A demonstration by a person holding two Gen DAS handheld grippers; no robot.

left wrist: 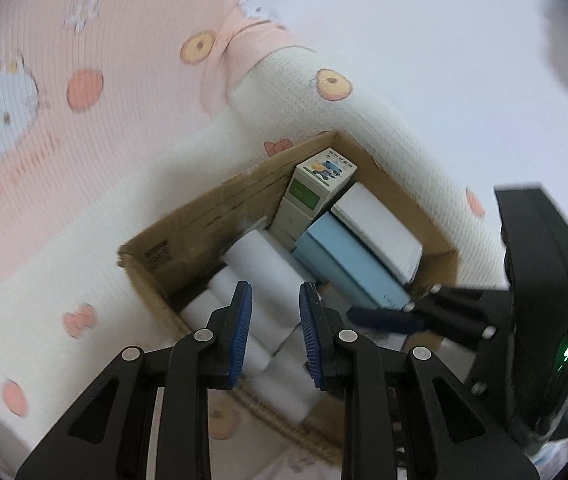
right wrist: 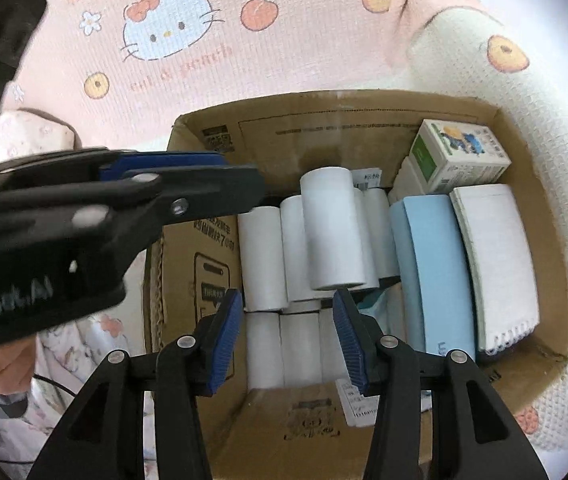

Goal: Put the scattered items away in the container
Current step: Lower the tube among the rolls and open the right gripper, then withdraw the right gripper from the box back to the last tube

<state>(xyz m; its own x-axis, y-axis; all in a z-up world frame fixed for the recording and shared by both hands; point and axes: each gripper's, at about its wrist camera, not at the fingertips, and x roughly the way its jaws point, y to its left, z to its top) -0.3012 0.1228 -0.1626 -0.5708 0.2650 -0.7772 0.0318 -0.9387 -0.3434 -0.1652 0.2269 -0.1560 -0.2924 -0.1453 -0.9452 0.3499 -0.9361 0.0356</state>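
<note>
Nearest the right wrist camera, the right gripper [right wrist: 287, 334] with its black arms and blue ribbed pads is hanging spread wide and holding nothing, just above the open brown cardboard box [right wrist: 324, 128]. At the far left of that view the left gripper [right wrist: 188, 178] is reaching in sideways across the box's left wall, partly blocking the corner. Moving rightward inside the box, white paper rolls [right wrist: 264, 256] are lying side by side in two rows, one white roll [right wrist: 332, 232] is resting on top of them just ahead of the right gripper's pads, then a pale blue flat book [right wrist: 436, 272] and a white spiral-bound notebook [right wrist: 496, 264] are standing on edge, with a small white-and-green printed carton [right wrist: 460, 156] lying in the far right corner. The box is sitting on a pink and cream cartoon-cat blanket [right wrist: 164, 40]. In the left wrist view the left gripper's jaws are parted, empty, over the rolls.
</note>
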